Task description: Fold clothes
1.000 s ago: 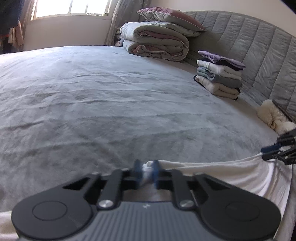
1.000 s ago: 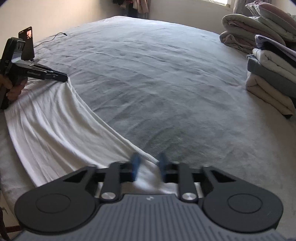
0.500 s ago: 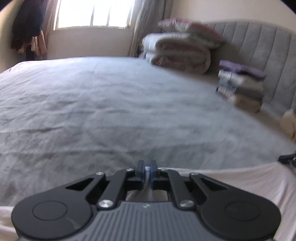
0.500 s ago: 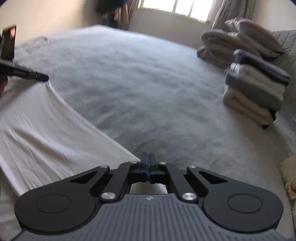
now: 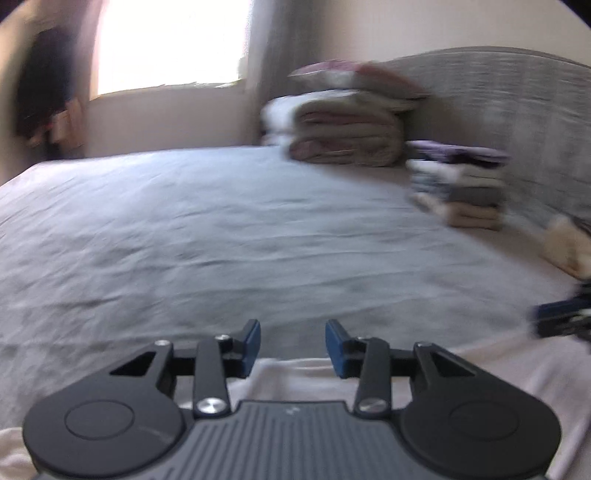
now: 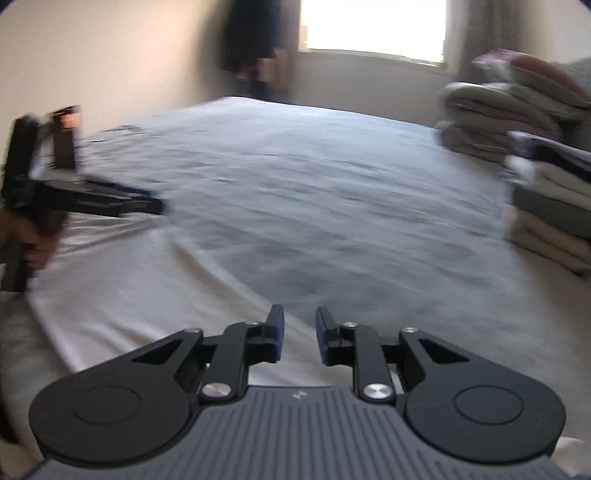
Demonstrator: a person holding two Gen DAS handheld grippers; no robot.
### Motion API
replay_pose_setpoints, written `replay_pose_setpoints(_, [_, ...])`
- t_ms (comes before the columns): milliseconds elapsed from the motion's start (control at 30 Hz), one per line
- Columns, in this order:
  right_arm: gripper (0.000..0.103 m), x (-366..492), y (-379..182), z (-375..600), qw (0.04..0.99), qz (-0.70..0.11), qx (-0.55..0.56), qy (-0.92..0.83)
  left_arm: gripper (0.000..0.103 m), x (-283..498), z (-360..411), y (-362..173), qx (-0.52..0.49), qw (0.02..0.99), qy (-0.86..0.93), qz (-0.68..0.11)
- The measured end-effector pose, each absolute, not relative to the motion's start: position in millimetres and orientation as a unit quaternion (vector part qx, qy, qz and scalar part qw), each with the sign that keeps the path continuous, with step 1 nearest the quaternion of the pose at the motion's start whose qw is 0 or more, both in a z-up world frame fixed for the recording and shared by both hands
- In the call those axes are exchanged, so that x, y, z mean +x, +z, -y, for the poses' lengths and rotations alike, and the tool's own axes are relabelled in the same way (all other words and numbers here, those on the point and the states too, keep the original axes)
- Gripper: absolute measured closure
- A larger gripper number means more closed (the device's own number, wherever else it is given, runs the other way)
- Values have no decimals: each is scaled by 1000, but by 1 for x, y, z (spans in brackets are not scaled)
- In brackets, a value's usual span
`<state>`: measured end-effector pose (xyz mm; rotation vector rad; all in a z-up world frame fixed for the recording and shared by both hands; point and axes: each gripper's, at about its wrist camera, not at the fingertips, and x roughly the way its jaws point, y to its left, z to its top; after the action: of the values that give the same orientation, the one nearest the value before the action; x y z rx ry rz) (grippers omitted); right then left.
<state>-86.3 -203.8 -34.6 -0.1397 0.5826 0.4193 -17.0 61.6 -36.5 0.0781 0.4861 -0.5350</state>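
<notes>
A white garment (image 6: 140,288) lies spread flat along the near edge of the grey bed (image 6: 332,192); it also shows in the left wrist view (image 5: 491,362). My left gripper (image 5: 292,345) is open and empty, above the garment's far edge. My right gripper (image 6: 298,334) is open and empty over the garment's other end. Each gripper shows at the side of the other's view: the right gripper (image 5: 561,317) and the left gripper (image 6: 110,201) with the hand that holds it. Both views are blurred by motion.
A stack of folded clothes (image 5: 458,184) stands at the right by the grey padded headboard (image 5: 517,96). Folded blankets and a pillow (image 5: 347,125) are piled behind it. A fluffy cream item (image 5: 569,247) lies at the far right. A window (image 6: 373,26) is in the back wall.
Both grippers were shut on the white garment's edge half a second ago and now stand open. The garment has dropped onto the bed. Both cameras have tilted up.
</notes>
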Motion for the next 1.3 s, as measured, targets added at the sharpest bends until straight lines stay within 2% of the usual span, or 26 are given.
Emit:
replay_pose_setpoints(233, [79,-96,-56,153,898,-306,-109,298,60,-32,-24,-59,116,899,-325,-270])
replay_pose_setpoints(467, [79,-118,-58,185,894,-312,-103,306,58,-19,-35,-65,83,904,-307,-287])
replay_pose_setpoints(700, [78,-152,-60,256,907,-329,-74,254,51,-17,-39,-66,76,907,-301,-286])
replay_pose_setpoints(900, [77,-171,-52,306,926,-333,-31,176,50,-27,-26,-56,107,912,-290,-270])
replay_pose_setpoints(1033, [77,-161,-47,321,937,-331,-2,111,50,-39,-3,-44,102,906,-324,-255])
replay_pose_setpoints(1300, [77,-136,-57,315,936,-343,-12,74,50,-66,56,-47,120,870,-411,-244])
